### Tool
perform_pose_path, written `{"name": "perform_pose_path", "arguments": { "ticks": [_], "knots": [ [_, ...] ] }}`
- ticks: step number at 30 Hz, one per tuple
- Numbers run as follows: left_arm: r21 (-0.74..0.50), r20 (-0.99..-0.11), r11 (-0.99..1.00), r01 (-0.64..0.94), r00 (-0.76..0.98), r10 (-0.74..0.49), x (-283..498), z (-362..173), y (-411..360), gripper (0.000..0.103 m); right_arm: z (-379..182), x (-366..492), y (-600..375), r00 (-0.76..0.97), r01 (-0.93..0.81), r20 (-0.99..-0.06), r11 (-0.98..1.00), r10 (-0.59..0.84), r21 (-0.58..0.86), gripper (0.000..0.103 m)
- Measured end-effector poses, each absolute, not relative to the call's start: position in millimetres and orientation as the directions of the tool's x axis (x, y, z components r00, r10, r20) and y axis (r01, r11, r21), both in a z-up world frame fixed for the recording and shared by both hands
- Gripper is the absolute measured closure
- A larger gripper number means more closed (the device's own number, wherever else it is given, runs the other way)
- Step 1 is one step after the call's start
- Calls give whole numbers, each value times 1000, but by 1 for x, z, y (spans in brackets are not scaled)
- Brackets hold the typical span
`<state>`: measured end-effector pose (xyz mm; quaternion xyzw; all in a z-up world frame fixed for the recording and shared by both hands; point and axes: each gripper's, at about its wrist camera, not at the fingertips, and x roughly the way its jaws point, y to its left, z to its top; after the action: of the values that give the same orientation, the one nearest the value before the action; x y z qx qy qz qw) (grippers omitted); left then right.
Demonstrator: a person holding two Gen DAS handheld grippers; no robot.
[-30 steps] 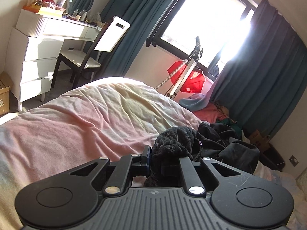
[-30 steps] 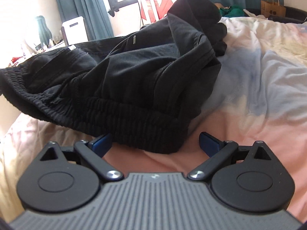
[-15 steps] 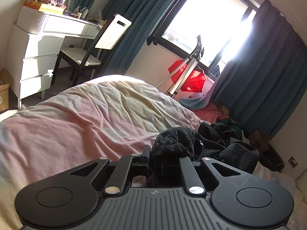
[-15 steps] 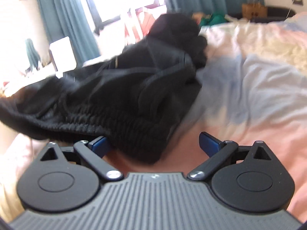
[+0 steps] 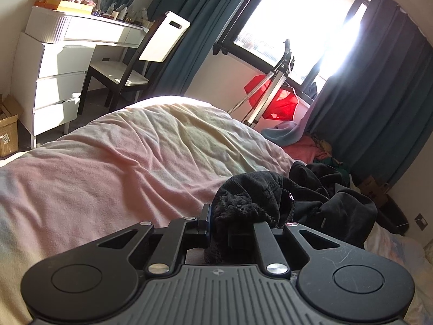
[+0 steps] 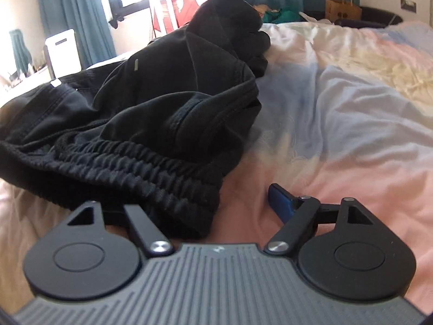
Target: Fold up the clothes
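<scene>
— Two grippers, what did they have?
— Left gripper (image 5: pixel 232 223) was clamped on the crumpled black elastic-waisted garment (image 6: pixel 151 113) lying mid-bed on the pink-and-cream duvet (image 5: pixel 113 168); right gripper (image 6: pixel 194 203) gaped wide around its waistband, gripping nothing.

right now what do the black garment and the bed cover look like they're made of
Black garment: soft matte woven or knit cloth, probably cotton blend; its ribbed waistband looks elasticated. Bed cover: thin, crinkled pastel cloth, likely cotton, with no sheen.
</scene>
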<state>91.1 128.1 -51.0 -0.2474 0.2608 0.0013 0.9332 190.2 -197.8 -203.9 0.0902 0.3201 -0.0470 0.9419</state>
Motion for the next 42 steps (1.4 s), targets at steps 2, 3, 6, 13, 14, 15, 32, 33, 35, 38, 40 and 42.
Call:
{"name": "perform_pose_path", "arguments": {
  "ticks": [2,3,6,13,14,15,32,33,35,38,40,42],
  "knots": [
    [-455,-504,879,-147,855,-118,94,-55,130,92,-204,184,-191,799,137,-599,983,-39,119,31],
    [-450,-514,880,-154,850,-114,95,-57,130,92,-204,183,-191,805,136,-592,983,-40,119,31],
    [-439,-534,883,-164,838,-110,98,-62,131,92,-198,183,-195,819,128,-574,978,-10,166,39],
    [-423,-545,892,-159,831,-110,92,-62,127,87,-179,177,-195,819,94,-572,976,38,198,65],
    [-409,-561,898,-162,821,-107,90,-62,127,83,-178,175,-195,815,89,-577,975,46,203,66],
    [-394,-577,904,-165,810,-104,88,-61,127,76,-175,171,-198,815,87,-577,970,62,227,67],
    [-184,-517,982,49,844,-139,55,-24,112,23,-147,136,-240,849,100,-480,824,221,557,66],
    [-158,-510,985,68,848,-140,58,-25,108,23,-152,140,-245,846,119,-484,806,222,580,66],
    [-104,-496,989,105,856,-143,65,-27,100,22,-162,146,-252,842,155,-489,766,228,624,66],
    [-24,-485,989,147,863,-140,75,-35,90,21,-174,152,-262,842,189,-480,699,246,690,54],
    [-10,-503,985,170,851,-152,83,-44,87,21,-180,155,-267,845,191,-462,653,271,732,35],
    [-29,-523,980,195,833,-181,89,-53,87,21,-185,159,-268,847,200,-452,620,280,758,16]
  ]
}}
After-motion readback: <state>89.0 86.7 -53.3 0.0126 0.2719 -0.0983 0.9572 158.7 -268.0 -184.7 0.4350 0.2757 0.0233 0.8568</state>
